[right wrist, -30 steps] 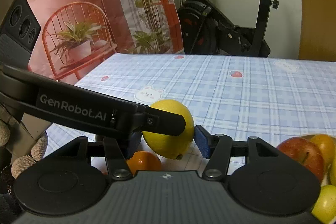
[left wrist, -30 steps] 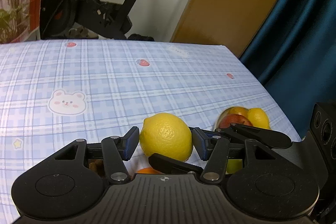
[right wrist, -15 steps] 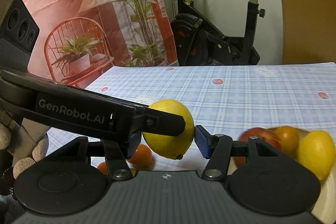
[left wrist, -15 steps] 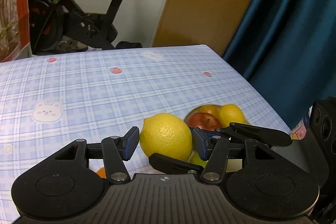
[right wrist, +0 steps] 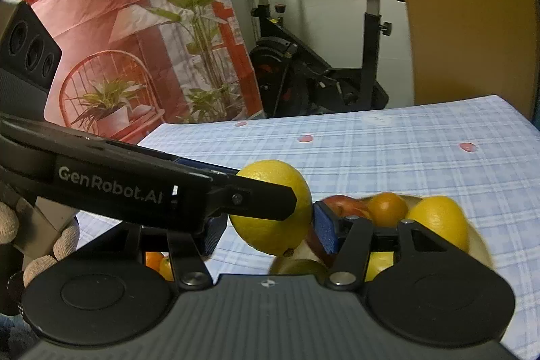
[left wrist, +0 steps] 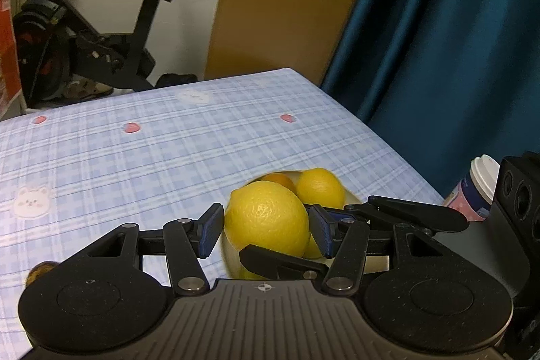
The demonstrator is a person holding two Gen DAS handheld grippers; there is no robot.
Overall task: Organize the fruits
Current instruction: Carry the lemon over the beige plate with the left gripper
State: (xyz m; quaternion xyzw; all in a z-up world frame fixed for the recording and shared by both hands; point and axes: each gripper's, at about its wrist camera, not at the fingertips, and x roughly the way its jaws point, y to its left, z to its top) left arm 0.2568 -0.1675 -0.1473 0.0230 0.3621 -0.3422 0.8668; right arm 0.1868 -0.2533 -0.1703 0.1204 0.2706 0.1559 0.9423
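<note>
One yellow lemon (left wrist: 266, 218) is gripped by both grippers at once, above the near rim of a cream bowl (left wrist: 378, 262). My left gripper (left wrist: 266, 230) is shut on it, blue pads on its left and right sides. A finger of the right gripper (left wrist: 418, 216) crosses in from the right. In the right wrist view the same lemon (right wrist: 266, 231) sits between the pads of my right gripper (right wrist: 270, 233), also shut on it, with a left gripper finger (right wrist: 135, 188) lying across it. The bowl (right wrist: 479, 245) holds a red apple (right wrist: 341, 204), an orange (right wrist: 388, 208) and a second lemon (right wrist: 438, 221).
The blue checked tablecloth (left wrist: 152, 164) stretches away beyond the bowl. A lidded paper cup (left wrist: 476, 194) stands at the table's right edge by a dark blue curtain (left wrist: 438, 39). Small oranges (right wrist: 157, 262) lie on the cloth at lower left. A gloved hand (right wrist: 40, 258) holds the left gripper.
Both grippers have carried the lemon to the right across the table. The bowl of fruit, earlier off to the right, now lies directly behind and under the lemon.
</note>
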